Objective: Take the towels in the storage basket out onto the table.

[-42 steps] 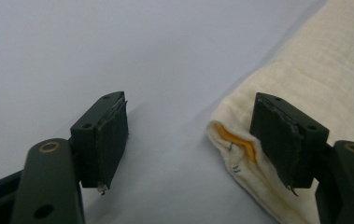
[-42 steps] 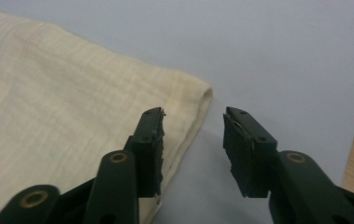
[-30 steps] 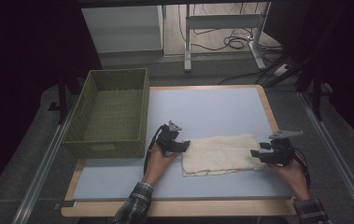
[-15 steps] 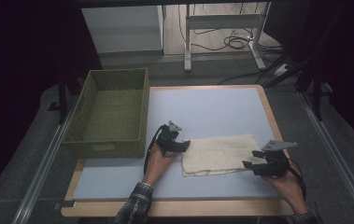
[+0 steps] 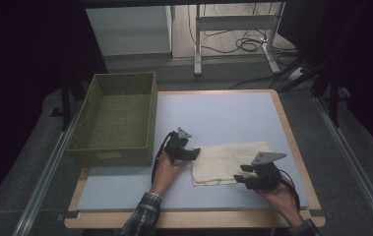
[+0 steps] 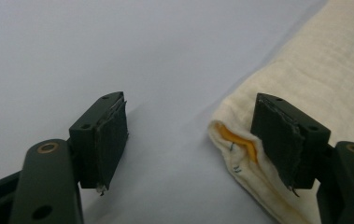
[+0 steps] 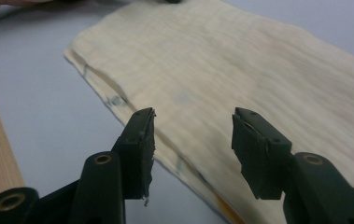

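One cloth point(image 5: 228, 162), cream, folded flat, on grey mat point(image 5: 233, 118), near front edge. One green basket point(image 5: 112, 120), left of mat, well apart from cloth. Two grippers. Left gripper point(image 5: 190, 153) at cloth's left end, jaws spread wide, one pad point(image 6: 284, 140) against folded corner, nothing clamped. Right gripper point(image 5: 243, 177) at cloth's near-right edge, jaws parted over the cloth edge, holding nothing. One hand point(image 5: 167, 169) behind left gripper, one point(image 5: 275, 191) behind right.

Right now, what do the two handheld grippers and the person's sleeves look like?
Both the left gripper and the right gripper are black, with two blocky jaws faced by worn dark pads and brass-coloured pivot rivets. Each carries a grey three-cornered plate on top and trails a black cable. The left sleeve is dark plaid.
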